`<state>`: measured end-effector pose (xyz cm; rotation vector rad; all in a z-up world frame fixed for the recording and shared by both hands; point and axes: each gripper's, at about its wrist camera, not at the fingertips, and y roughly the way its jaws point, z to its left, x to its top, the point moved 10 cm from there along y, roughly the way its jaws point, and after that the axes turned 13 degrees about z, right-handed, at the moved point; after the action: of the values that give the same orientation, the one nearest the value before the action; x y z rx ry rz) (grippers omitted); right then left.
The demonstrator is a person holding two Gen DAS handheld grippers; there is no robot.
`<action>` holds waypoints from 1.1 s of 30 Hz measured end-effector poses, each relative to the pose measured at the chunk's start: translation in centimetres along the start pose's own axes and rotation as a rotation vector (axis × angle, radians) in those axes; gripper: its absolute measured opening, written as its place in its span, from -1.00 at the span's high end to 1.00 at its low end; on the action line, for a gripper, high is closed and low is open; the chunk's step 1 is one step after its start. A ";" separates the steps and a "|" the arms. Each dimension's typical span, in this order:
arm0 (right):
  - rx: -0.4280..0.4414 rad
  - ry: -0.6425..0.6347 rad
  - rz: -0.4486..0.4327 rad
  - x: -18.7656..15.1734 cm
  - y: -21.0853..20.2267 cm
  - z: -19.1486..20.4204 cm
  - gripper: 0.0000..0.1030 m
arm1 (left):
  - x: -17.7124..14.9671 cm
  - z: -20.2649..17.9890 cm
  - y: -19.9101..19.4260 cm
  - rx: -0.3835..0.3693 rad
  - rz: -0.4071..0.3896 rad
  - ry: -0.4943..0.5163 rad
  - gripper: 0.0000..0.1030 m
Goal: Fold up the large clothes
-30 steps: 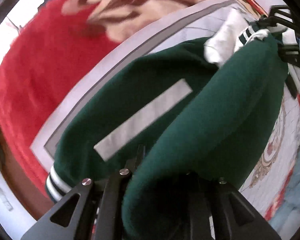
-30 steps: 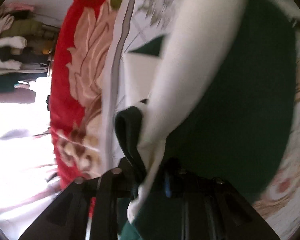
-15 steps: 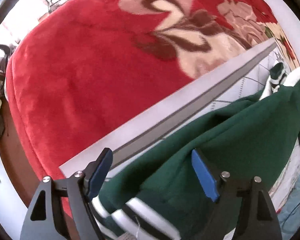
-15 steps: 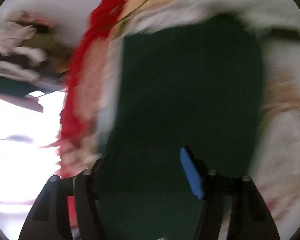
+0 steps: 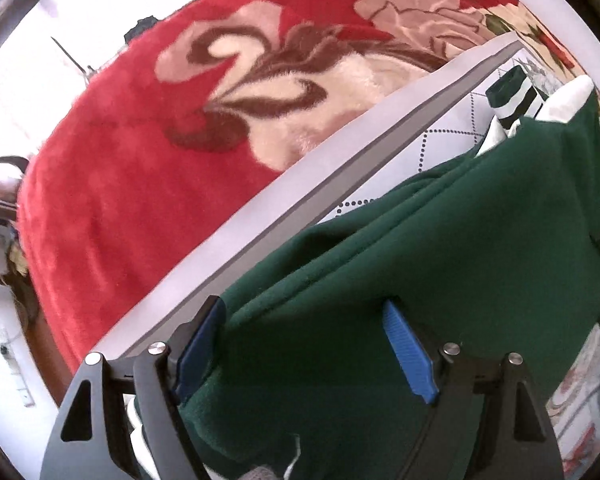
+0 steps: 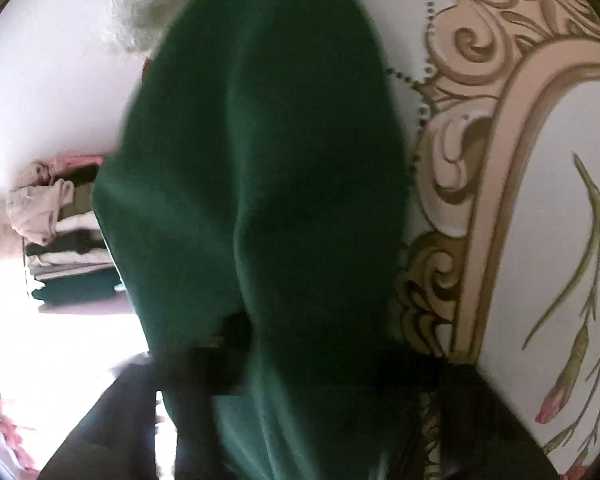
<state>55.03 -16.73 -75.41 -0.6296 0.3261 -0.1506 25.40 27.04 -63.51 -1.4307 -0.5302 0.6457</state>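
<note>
Left wrist view showed the left gripper (image 5: 304,344) with its jaws spread wide, blue pads (image 5: 407,356) on either side of a fold of the dark green garment (image 5: 440,248), the pads not pressing on it. The garment lay on a pale patterned bedspread (image 5: 444,140), its green-and-white striped cuff (image 5: 514,98) resting at the far end near a grey border. A red plush blanket (image 5: 112,200) with a cream floral figure covered the bed beyond that border. In the right wrist view the same green garment (image 6: 268,184) hung lengthwise through the middle of the frame, running down between the dark, blurred fingers of the right gripper (image 6: 300,364); its jaws had just been closing, with the cloth between them, though the blur hid whether the pads actually pinched it. Behind it sat a stack of folded clothes (image 6: 68,256) at the left.
</note>
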 end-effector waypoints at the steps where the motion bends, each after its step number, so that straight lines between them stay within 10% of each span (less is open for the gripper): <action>1: 0.015 0.042 -0.035 -0.5 -1.0 -0.3 0.60 | -0.5 0.0 -0.4 0.017 -0.010 0.005 -0.55; 9: -0.226 0.447 -0.337 -14.3 -19.3 -12.2 0.60 | -4.4 -5.9 -1.9 0.087 -0.039 0.111 -0.55; 16: -0.306 0.572 -0.009 -27.5 -23.7 -21.5 0.23 | -11.7 -11.4 -0.1 0.059 0.037 0.195 -0.55; 24: -0.690 0.251 0.185 -30.6 -26.4 -14.8 0.09 | -11.9 -10.4 -1.3 0.086 0.009 0.163 -0.55; 33: -0.540 -0.038 0.210 -27.9 -20.7 -4.6 -0.04 | -8.1 -6.1 -1.8 0.014 0.009 0.084 -0.54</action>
<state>26.50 -29.22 -59.46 -1.1242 0.3966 0.1581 23.88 16.99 -61.86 -1.4414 -0.4529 0.5927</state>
